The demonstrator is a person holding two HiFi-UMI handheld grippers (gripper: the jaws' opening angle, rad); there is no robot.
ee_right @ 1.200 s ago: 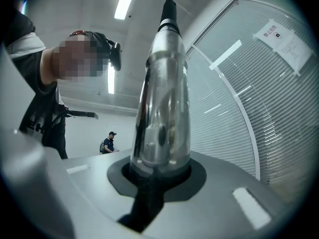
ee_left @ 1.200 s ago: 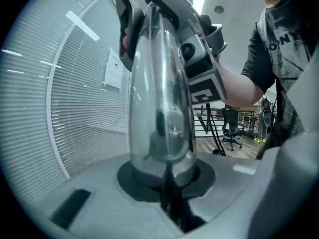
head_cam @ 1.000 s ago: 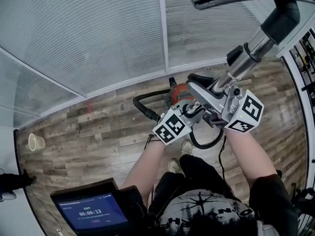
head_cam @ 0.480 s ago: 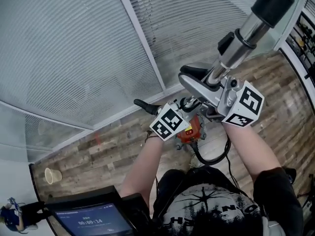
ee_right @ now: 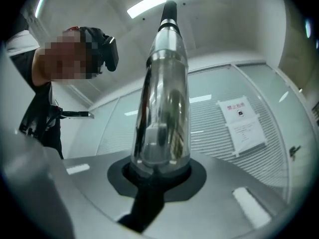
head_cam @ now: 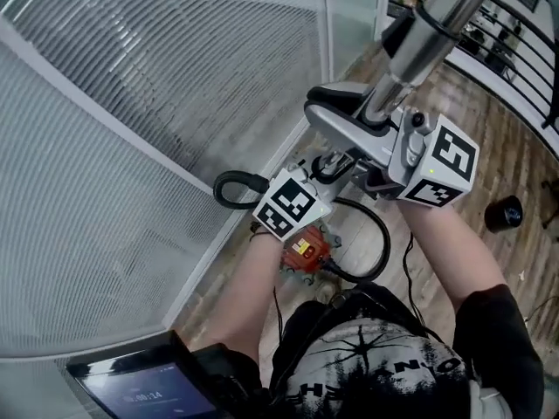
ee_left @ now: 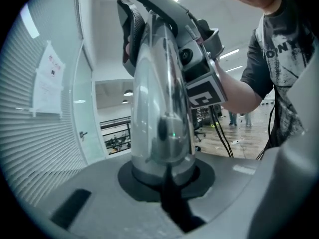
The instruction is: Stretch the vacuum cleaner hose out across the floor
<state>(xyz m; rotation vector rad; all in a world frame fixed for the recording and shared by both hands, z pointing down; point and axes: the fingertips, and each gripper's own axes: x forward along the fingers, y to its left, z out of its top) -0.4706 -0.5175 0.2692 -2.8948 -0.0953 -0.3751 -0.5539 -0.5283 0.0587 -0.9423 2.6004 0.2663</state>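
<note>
A chrome tube of the vacuum cleaner is held up off the floor by both grippers, slanting towards the upper right of the head view. The left gripper is clenched on the tube just below the grey handle, and the right gripper is clenched on it from the other side, so that the two marker cubes are seen on either side of the tube's lower end. In the left gripper view the tube is seen rising straight out from between the grey jaws of the left gripper, with no gap at its sides; the handle and the right gripper's cube are seen beyond it. In the right gripper view the same tube is gripped in the same way by the right gripper, and its black far end is pointed at the ceiling. The black hose is seen below the grippers, curved in a loop from the handle down to the orange cleaner, which stands on the floor in front of the person's feet. A further bend of hose is seen at the foot of the blinds. The hose is coiled, not yet laid out straight. A screen is seen at the lower left edge of the head view.
</note>
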